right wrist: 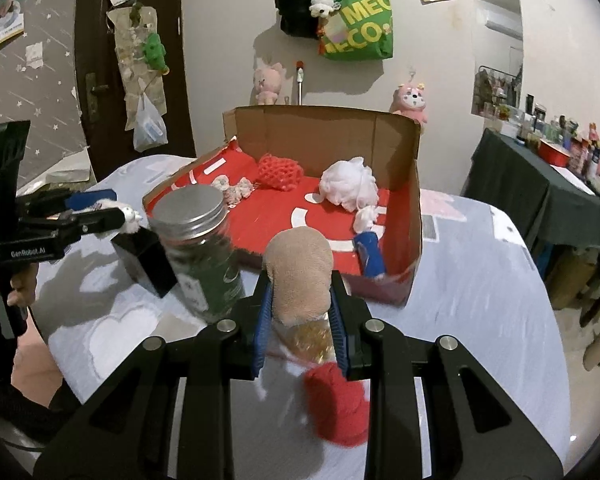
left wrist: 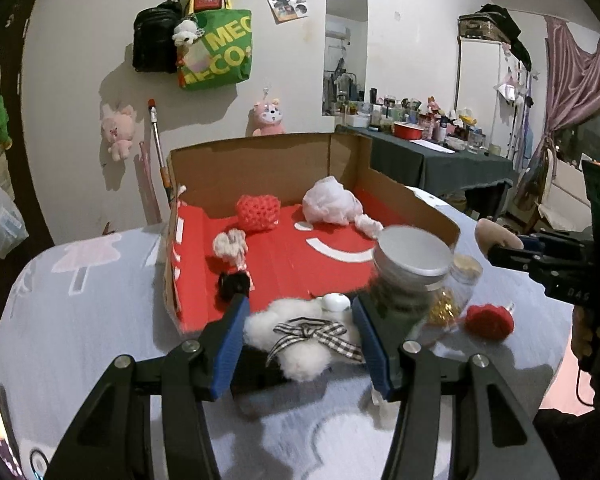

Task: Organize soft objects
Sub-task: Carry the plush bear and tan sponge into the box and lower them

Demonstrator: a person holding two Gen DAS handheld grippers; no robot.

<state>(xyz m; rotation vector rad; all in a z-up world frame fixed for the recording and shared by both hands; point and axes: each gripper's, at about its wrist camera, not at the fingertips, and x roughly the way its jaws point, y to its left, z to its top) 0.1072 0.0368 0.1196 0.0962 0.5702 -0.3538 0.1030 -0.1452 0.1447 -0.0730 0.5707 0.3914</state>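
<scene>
1. In the left wrist view's lower centre, the left gripper (left wrist: 300, 336) is clenching its fingers (left wrist: 230, 344) on a white fluffy toy (left wrist: 300, 336) with a checked bow.
2. In the right wrist view's centre, the right gripper (right wrist: 300, 320) is grasping a beige plush piece (right wrist: 300, 276) before the cardboard box (right wrist: 324, 136).

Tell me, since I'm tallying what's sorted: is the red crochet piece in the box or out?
In: the red crochet piece sits on the cardboard box's red floor.

The green bag (right wrist: 358, 26) reads "MEC… ECO", seemingly cut off; left gripper (right wrist: 100, 216) "GenRobot.AI".
</scene>
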